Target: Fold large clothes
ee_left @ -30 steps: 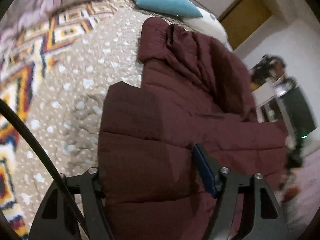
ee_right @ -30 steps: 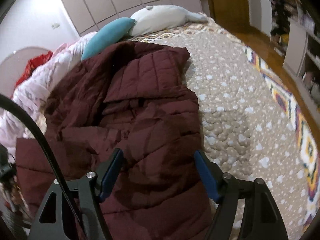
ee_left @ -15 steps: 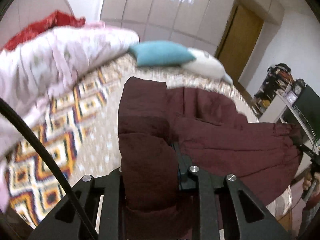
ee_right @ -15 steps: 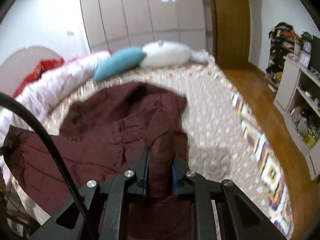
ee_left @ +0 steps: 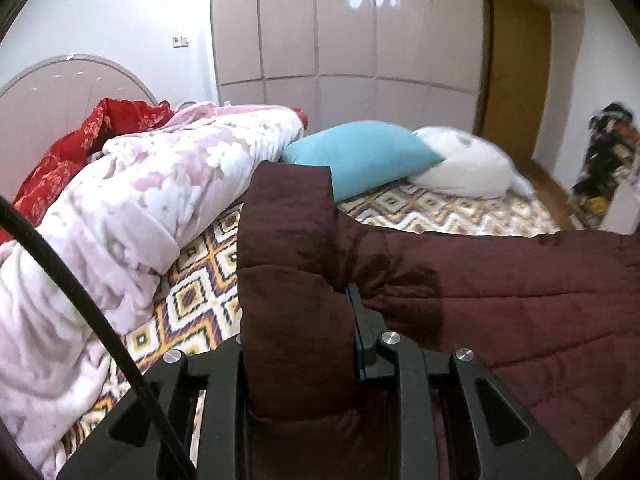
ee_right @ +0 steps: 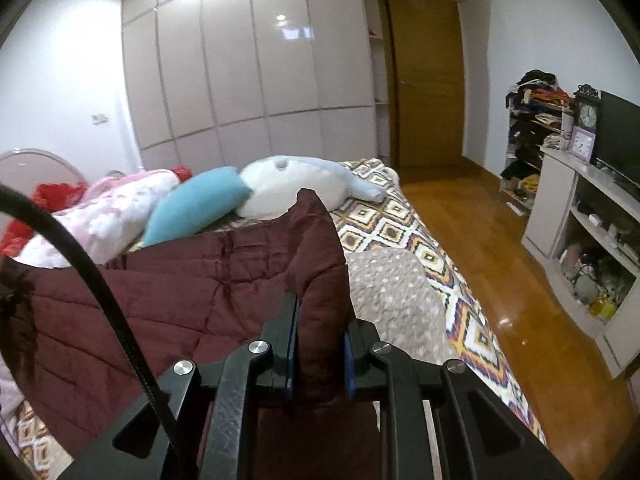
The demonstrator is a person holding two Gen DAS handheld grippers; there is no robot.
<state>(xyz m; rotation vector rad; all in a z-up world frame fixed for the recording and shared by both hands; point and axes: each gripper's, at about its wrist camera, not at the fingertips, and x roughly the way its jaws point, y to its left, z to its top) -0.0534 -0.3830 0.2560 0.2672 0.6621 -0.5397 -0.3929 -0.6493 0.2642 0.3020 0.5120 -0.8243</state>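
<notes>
1. In the left wrist view, we are holding a thick bunch of the maroon quilted coat [ee_left: 500,292] inside the left gripper [ee_left: 298,344], whose jaws are pressing narrow on the padding. The bunch is standing up past the gripper, and the rest of the coat is running away to the right as one long band, lifted above the bed [ee_left: 440,208]. A pink floral blanket [ee_left: 132,216] is lying to the left, well apart.

2. In the right wrist view, we are pinching another fold of the same coat [ee_right: 200,292] in the right gripper [ee_right: 320,344], jaws drawn close around it. From here the coat is stretching off to the left, so its long axis is lying between our two grippers.

3. We are judging that the next fold turns on this span: each gripper is holding one end, neither nearer the middle.
</notes>
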